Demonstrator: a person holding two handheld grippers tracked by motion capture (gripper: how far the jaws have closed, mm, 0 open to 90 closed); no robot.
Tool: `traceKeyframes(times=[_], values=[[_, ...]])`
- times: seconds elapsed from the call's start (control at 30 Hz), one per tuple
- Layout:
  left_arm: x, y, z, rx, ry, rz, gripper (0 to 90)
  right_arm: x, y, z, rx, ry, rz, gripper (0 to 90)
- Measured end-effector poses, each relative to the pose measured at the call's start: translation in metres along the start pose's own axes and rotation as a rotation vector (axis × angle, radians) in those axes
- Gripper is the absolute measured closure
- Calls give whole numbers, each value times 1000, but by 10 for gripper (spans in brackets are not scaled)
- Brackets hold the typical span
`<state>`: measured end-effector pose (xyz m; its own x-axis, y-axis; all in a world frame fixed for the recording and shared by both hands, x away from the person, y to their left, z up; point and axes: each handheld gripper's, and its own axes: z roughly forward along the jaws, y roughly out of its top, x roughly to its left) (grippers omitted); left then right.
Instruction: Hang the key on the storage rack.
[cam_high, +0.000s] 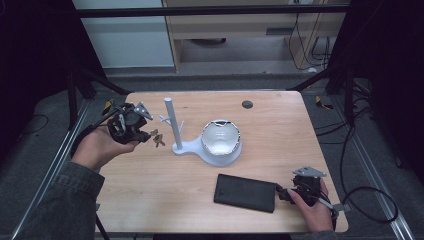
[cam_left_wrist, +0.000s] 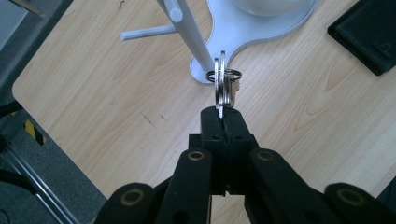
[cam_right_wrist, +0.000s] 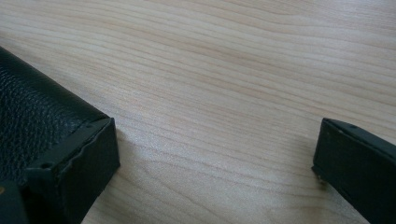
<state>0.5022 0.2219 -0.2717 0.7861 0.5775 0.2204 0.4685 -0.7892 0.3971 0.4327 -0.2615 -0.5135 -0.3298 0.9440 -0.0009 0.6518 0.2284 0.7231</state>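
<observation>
Bunch of keys (cam_left_wrist: 224, 84) on a split ring: light, rigid metal, smooth and slippery, loose pieces free to swing. Best hold is flat across 1 key blade, as now.

Left tongs (cam_left_wrist: 225, 122): jaws fully closed, pinching the lower end of a key; the bunch stands up from the tips, off the bench (cam_high: 150, 180), just beside the white stand's post (cam_high: 173, 122), near its side pegs.

Right tongs (cam_right_wrist: 215, 158): jaws wide apart, holding nothing, low over the bench; 1 jaw lies against the black leather wallet (cam_high: 246, 192).
</observation>
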Motion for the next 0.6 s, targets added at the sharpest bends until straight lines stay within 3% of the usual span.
traceKeyframes(times=[0.3,0.6], values=[[-3,11,-8,13,24,-11,893,1,-2,-2,1,-3,-5,5],[2,29,-7,20,33,0,893,1,-2,-2,1,-1,-5,4]])
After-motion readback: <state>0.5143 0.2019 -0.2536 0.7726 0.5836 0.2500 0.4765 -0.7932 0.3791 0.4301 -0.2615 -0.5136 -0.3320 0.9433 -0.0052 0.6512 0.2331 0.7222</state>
